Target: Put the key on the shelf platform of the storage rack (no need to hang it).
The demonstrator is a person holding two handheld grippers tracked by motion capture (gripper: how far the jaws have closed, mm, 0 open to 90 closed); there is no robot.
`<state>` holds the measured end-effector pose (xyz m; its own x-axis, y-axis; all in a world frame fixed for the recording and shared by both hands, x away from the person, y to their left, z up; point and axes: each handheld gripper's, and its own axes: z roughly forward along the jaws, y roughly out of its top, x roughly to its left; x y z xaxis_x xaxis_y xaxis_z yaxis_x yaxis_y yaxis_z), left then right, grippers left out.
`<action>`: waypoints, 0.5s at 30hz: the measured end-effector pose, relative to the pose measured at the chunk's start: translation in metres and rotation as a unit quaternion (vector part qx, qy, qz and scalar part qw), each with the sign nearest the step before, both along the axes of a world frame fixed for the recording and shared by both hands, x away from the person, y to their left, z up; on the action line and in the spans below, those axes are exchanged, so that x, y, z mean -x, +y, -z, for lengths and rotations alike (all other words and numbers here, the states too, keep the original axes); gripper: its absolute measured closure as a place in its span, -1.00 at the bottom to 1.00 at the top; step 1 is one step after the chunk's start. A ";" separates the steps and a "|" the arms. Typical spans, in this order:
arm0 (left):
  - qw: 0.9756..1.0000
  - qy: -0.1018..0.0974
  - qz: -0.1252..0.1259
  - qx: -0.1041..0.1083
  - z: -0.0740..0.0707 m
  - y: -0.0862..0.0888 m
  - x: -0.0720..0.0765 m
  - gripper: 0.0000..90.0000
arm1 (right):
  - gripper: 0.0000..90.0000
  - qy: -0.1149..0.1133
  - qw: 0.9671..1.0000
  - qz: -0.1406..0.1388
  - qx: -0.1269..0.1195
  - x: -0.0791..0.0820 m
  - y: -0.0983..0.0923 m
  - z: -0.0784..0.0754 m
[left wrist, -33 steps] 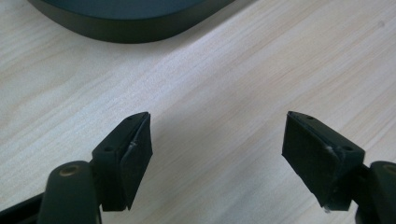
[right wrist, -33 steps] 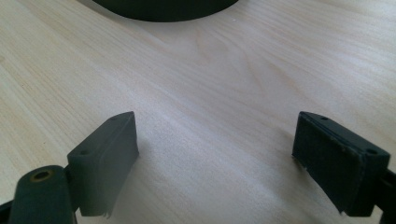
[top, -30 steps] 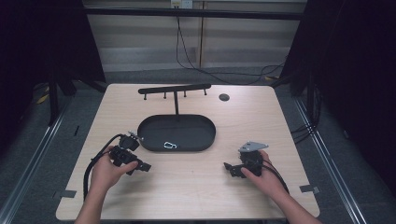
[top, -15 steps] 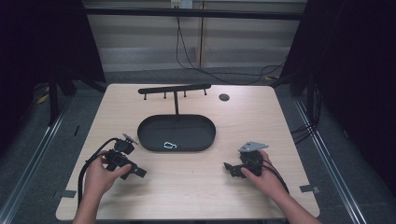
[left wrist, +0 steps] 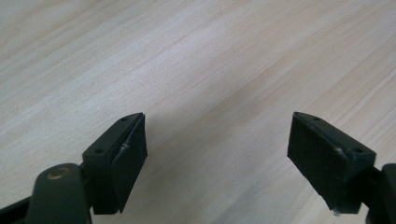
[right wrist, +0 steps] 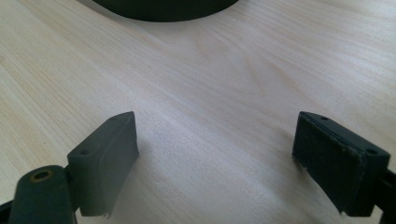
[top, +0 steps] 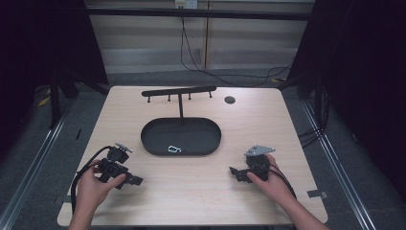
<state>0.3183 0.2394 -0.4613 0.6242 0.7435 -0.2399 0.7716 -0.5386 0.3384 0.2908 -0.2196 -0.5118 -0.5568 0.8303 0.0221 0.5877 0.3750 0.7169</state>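
A black oval tray (top: 201, 134) lies at the middle of the wooden table, and a small silvery wire piece (top: 174, 149) rests in its front part. Behind it a black T-shaped rack (top: 178, 91) with several pegs stands upright. My left gripper (top: 134, 180) is held low over the table's front left, left of the tray. Its jaws stand wide apart over bare wood (left wrist: 217, 140) with nothing between them. My right gripper (top: 235, 172) sits at the front right, pointing left. It is open and empty (right wrist: 215, 140), with the tray's edge (right wrist: 163, 11) just ahead.
A small black disc (top: 230, 99) lies near the table's far edge, right of the rack. Cables trail from both grippers toward the front edge. Bare wood stretches between the two grippers in front of the tray.
My left gripper has drawn back from the tray's left end toward the front edge. The right gripper has stayed put.
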 end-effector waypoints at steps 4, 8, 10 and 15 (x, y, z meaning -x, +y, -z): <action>1.000 -0.008 0.003 0.000 0.001 0.003 0.003 -0.56 | -0.70 0.000 1.000 0.000 0.000 0.000 0.000 0.000; 1.000 -0.015 0.007 -0.004 0.002 0.003 0.005 -0.57 | -0.70 0.000 1.000 0.000 0.000 0.000 0.000 0.000; 1.000 -0.016 0.007 -0.004 0.003 0.003 0.006 -0.57 | -0.70 0.000 1.000 0.000 0.000 0.000 0.000 0.000; 1.000 -0.007 0.009 -0.025 0.009 0.004 0.009 -0.57 | -0.70 0.000 1.000 -0.001 0.000 0.000 0.000 0.000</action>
